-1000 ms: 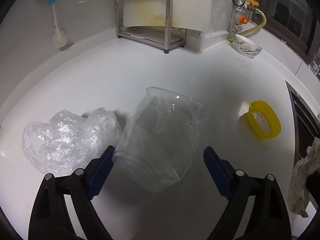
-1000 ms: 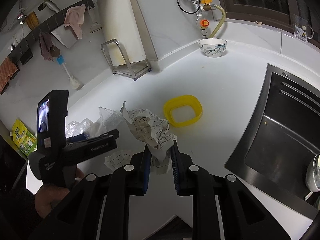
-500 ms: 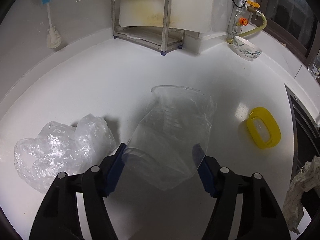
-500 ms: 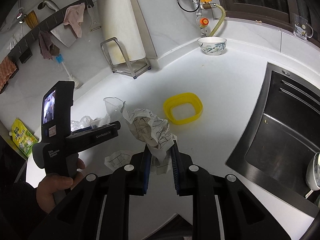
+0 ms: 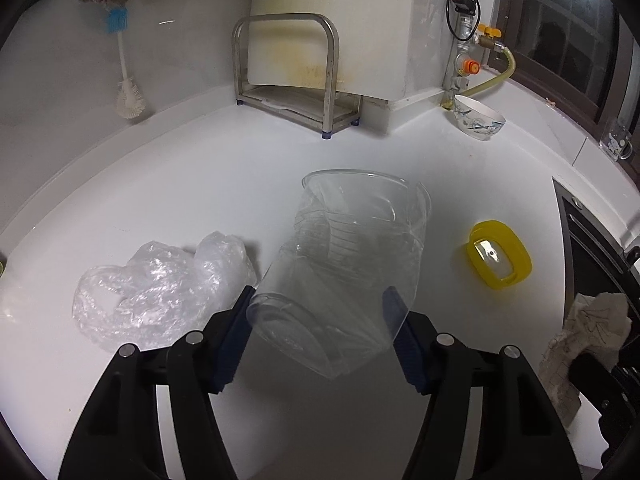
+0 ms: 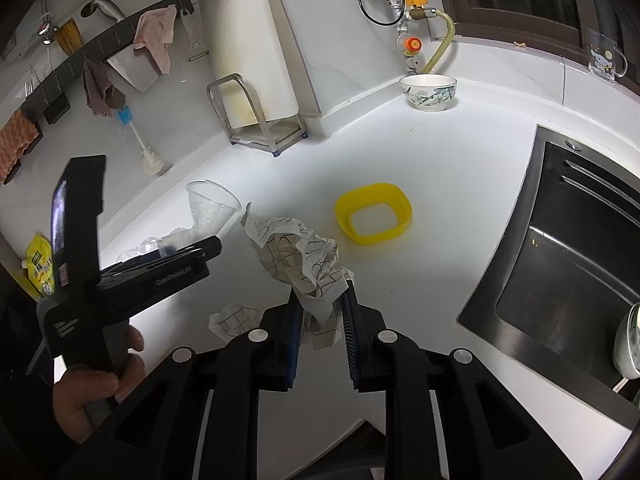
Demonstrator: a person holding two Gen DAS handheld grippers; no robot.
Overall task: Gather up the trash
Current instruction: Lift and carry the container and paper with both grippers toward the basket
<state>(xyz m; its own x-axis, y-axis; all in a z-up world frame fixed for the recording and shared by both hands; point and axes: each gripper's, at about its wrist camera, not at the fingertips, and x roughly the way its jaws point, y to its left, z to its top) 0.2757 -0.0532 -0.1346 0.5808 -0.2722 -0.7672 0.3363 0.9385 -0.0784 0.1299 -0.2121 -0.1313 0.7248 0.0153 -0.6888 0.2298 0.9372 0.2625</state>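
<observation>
A clear plastic cup (image 5: 348, 264) sits tilted between the blue pads of my left gripper (image 5: 319, 294). The jaws are closing and both pads press its lower sides, holding it above the white counter (image 5: 200, 184). From the right wrist view the same cup (image 6: 212, 204) pokes up beyond the left tool, which a hand (image 6: 92, 384) grips. My right gripper (image 6: 320, 300) is shut on a crumpled printed paper (image 6: 304, 256). A crumpled clear plastic bag (image 5: 160, 284) lies on the counter left of the cup. A second scrap of printed paper (image 6: 232, 316) lies below the right gripper.
A yellow square container (image 6: 374, 214) stands mid-counter, a patterned bowl (image 6: 428, 92) in the back corner by the gas valve. A steel rack (image 5: 288, 80) and a brush (image 5: 126, 80) stand against the wall. A dark sink (image 6: 560, 240) lies to the right. A green-yellow sachet (image 6: 40, 264) sits far left.
My left gripper's jaws have closed in on the clear cup and raised it off the counter, its mouth now tipped more upward. The right gripper and its paper have not moved.
</observation>
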